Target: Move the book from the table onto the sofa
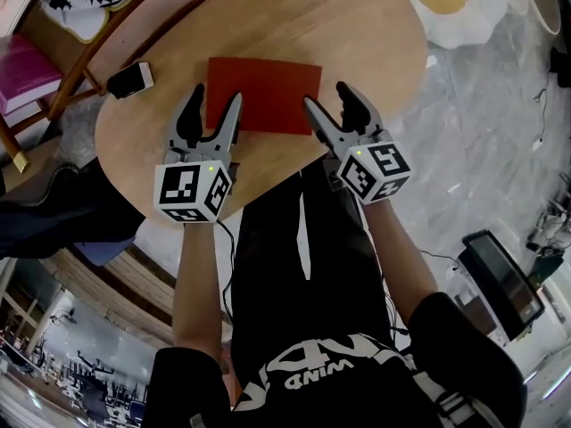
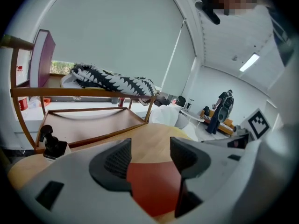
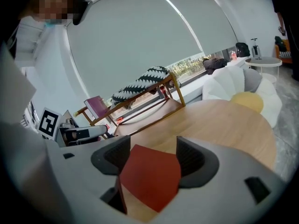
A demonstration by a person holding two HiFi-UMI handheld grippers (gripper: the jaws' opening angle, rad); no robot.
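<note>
**Head view.** The flat red rectangular book lies flat on the round wooden desk, close to the rim nearest the person. The left gripper straddles its left edge and the right gripper its right edge, both with jaws released and empty. This placing appears to prepare a two-sided lift. A small black-and-white box sits apart to the left, and bare wood lies beyond the book's far edge.

**Left gripper view.** The jaws stand spread, their pads touching nothing. The book's corner shows below and between them. A wooden-framed chair past the desk's rim bounds that side.

**Right gripper view.** The jaws are likewise spread over a red corner. Open desk runs right to a white padded seat with a yellow centre. The book's thin edge lies flush on the wood, so the jaws probably need a low entry
</note>
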